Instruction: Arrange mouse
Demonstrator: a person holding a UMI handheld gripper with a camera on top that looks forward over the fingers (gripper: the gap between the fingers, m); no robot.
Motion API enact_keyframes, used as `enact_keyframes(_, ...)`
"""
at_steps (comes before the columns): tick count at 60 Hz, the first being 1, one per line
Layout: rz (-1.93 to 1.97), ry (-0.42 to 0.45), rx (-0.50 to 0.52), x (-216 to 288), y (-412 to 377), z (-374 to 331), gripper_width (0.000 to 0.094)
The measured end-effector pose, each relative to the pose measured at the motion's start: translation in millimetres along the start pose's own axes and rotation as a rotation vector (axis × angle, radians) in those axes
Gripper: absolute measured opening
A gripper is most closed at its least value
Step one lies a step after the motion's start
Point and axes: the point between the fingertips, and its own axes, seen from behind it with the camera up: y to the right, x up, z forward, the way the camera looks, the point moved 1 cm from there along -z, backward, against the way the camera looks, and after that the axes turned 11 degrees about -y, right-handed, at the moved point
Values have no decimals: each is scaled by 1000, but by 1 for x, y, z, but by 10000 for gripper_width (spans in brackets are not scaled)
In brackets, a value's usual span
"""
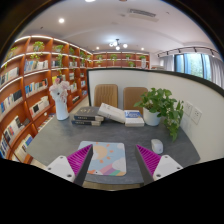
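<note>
— Fingers first: how wide is the gripper (pixel 111 163)?
— Spread wide at the bottom of the frame, magenta pads (pixel 80 158) facing each other, pinching nothing.
— And the mouse (pixel 157 146)?
— Lower right of centre on the grey table (pixel 60 140), just above the right finger, untouched.
— Between the fingers?
— A mouse pad (pixel 106 158). Books (pixel 88 117) and a potted plant (pixel 160 105) sit farther back.

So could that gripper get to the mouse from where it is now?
Probably yes. The gripper is open, and the mouse lies on bare table just ahead of the right-hand finger, beside the mouse pad. Nothing stands between them; the potted plant sits further back.
</note>
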Motion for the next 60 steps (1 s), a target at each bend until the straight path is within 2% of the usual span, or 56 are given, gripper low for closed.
enact_keyframes(6, -15, -33, -22, -14, 0, 23, 838)
enact_keyframes(16, -1, -124, -83, -73, 68, 63, 833)
enact_keyframes(24, 20, -201, -169, -114, 133, 90, 827)
enact_keyframes(29, 58, -238, -195, -129, 169, 108, 832)
enact_keyframes(44, 97, -264, -192, -108, 232, 183, 829)
enact_keyframes(60, 101, -263, -145, -65, 241, 258, 817)
